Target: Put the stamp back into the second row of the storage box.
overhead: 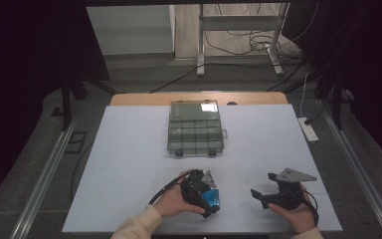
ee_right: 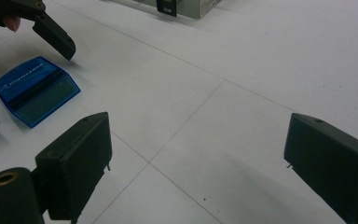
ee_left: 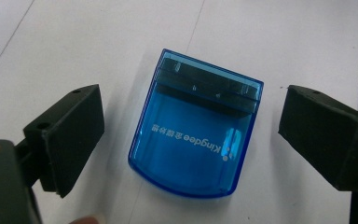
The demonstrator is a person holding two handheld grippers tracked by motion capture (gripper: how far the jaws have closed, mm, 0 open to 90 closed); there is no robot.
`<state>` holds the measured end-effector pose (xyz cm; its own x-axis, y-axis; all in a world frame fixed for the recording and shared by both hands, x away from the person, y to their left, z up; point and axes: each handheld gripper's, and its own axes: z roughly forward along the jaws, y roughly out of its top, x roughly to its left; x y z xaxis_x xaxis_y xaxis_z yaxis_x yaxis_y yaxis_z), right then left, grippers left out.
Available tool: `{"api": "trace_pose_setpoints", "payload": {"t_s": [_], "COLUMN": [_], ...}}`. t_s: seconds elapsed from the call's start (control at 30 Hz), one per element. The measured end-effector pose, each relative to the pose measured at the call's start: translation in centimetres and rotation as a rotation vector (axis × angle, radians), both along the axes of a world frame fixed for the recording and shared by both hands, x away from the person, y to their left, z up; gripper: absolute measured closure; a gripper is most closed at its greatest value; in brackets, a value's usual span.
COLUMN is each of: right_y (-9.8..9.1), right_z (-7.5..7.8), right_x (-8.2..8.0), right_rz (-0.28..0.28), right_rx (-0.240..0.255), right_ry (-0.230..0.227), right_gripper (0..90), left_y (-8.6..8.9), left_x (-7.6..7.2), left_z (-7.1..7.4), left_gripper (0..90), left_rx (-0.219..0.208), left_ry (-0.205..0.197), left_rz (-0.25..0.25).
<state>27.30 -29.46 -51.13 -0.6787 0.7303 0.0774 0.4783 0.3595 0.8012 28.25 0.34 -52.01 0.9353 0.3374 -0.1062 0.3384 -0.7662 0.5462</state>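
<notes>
Between the spread jaws of your left gripper (ee_left: 186, 135), the flat translucent blue plastic box with white lettering (ee_left: 196, 128) lies on the white table sheet (ee_left: 98, 37), touched by neither pad. Off to that gripper's right, your right gripper (overhead: 264, 191) hangs with its jaws wide apart over bare sheet, holding nothing. If you close unevenly, one pad will likely reach the smooth, rounded wall first and skid the box sideways or twist it out of the grasp.

Left gripper (overhead: 210, 198) over blue case (overhead: 212, 198), apparently apart.
</notes>
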Motion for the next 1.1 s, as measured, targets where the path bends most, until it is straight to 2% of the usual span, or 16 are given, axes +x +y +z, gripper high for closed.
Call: {"api": "trace_pose_setpoints", "payload": {"t_s": [0.17, 0.23, 0.33, 0.57, 0.7, 0.77, 1.1], "right_y": [0.03, 0.04, -0.02, 0.01, -0.02, -0.03, -0.05], "right_z": [-0.03, -0.02, 0.00, 0.01, 0.02, 0.01, 0.02], "right_x": [0.00, 0.00, 0.01, -0.02, -0.01, 0.00, 0.00], "right_rz": [0.000, 0.000, -0.002, 0.000, -0.001, -0.001, 0.000], "right_rx": [-0.002, -0.003, -0.003, -0.005, -0.005, -0.005, -0.006], "right_ry": [0.001, 0.001, 0.000, -0.003, -0.004, -0.003, -0.002], "right_gripper": [7.9, 7.9, 7.9, 7.9, 7.9, 7.9, 7.9], "left_y": [-0.29, -0.46, -0.43, -0.25, -0.19, -0.13, -0.07], "left_x": [-0.08, -0.21, -0.28, -0.29, -0.49, -0.58, -0.68], "left_z": [-0.27, -0.36, -0.34, -0.31, -0.18, -0.12, -0.05], "left_gripper": [9.0, 10.4, 14.1, 22.2, 36.4, 39.1, 40.8], "left_rx": [0.019, 0.024, 0.031, 0.032, 0.017, 0.017, 0.018], "left_ry": [-0.013, -0.030, -0.052, -0.071, -0.086, -0.092, -0.103], "left_rz": [-0.012, -0.015, -0.014, -0.019, -0.051, -0.065, -0.075]}}
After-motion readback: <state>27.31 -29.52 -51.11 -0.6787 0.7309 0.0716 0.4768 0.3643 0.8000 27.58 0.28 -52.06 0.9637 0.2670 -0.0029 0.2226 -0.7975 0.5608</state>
